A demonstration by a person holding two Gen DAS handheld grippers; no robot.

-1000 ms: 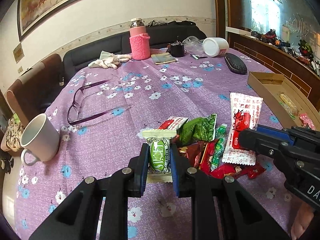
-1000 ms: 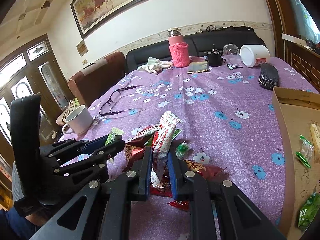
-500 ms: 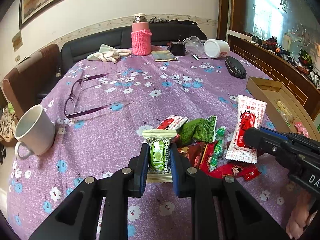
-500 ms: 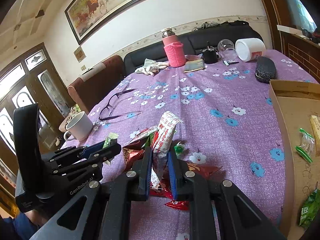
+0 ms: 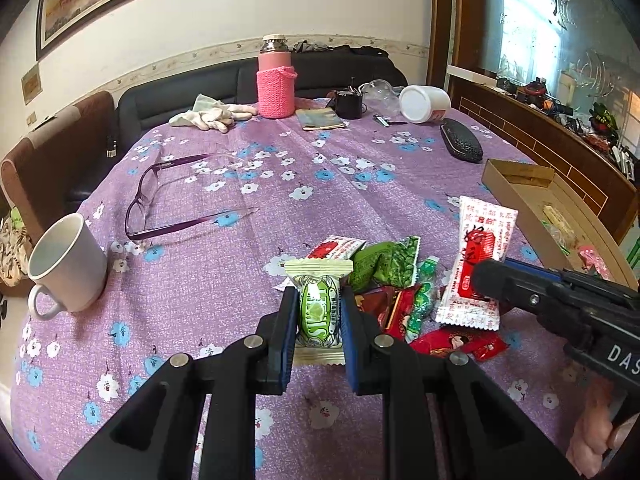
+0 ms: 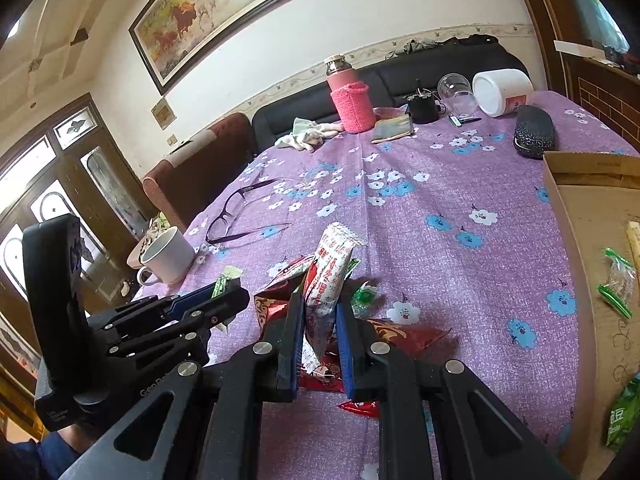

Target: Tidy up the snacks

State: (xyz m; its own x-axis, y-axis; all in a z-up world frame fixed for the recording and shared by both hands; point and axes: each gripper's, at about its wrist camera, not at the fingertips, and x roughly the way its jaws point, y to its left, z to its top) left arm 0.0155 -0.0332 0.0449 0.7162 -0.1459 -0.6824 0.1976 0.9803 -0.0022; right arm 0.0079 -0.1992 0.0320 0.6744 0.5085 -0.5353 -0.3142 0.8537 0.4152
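The snack pile [image 5: 394, 296] lies on the purple flowered surface [image 5: 280, 208], a loose heap of red, green and brown wrappers, and every place here is told from it. At the pile's near left edge the green-and-cream snack packet [image 5: 319, 312] stands between the blue pads of the left gripper [image 5: 319, 322], which pinches it by its long sides; the packet's crimped ends stick out above and below the pads. At the pile's right side the white-and-red snack packet [image 5: 478, 264] is held upright in the right gripper [image 6: 319, 338], whose pads are pressed flat on its lower half while its top rises free above the heap. A red packet [image 6: 324, 376] lies under that gripper, touching the pile's near edge.

Right of the pile, well apart, stands the open cardboard box [image 6: 580, 248] with a few green-wrapped snacks [image 6: 616, 284] already inside. Left of the pile, well apart, a white mug [image 5: 68, 264] sits near the surface's edge. Beyond the pile and to the left lie purple glasses [image 5: 176, 200], unfolded. Far behind the pile stand a pink bottle in a knitted sleeve [image 5: 275, 80], a tipped white jar [image 5: 424, 102] and a black glasses case [image 5: 460, 142].
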